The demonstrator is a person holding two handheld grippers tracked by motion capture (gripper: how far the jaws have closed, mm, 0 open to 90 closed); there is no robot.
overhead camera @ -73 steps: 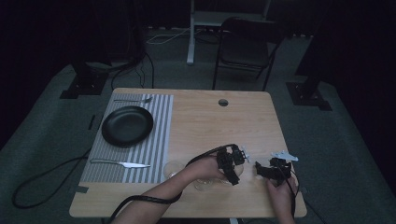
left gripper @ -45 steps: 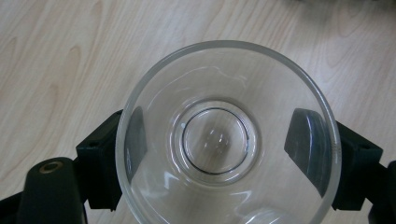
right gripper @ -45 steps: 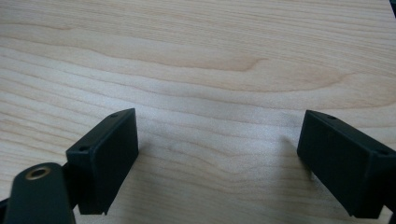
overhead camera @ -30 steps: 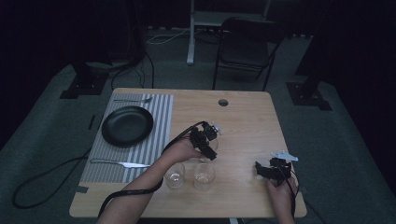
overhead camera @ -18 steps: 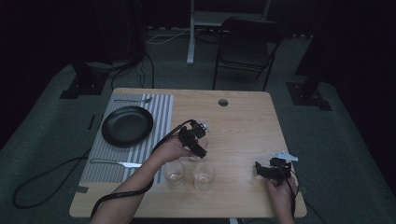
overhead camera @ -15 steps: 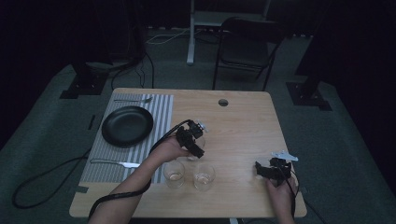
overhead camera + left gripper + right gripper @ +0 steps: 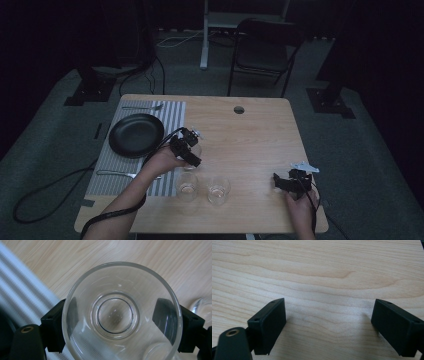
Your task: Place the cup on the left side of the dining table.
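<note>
Clear glass [image 7: 121, 312] is clamped in the left tongs [image 7: 186, 148] by its sides, middle of the high view, beside the striped mat [image 7: 172, 111]. It looks slippery and easily broken. Right tongs [image 7: 329, 325] are held apart, empty, over the tabletop [image 7: 250, 135].

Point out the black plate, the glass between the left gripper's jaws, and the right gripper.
black plate [image 7: 136, 135], high view, centre of its dish.
held glass [image 7: 115, 315], left gripper view, its clear base seen through the mouth.
right gripper [image 7: 328, 325], right gripper view, the gap midway between its open jaws.
</note>
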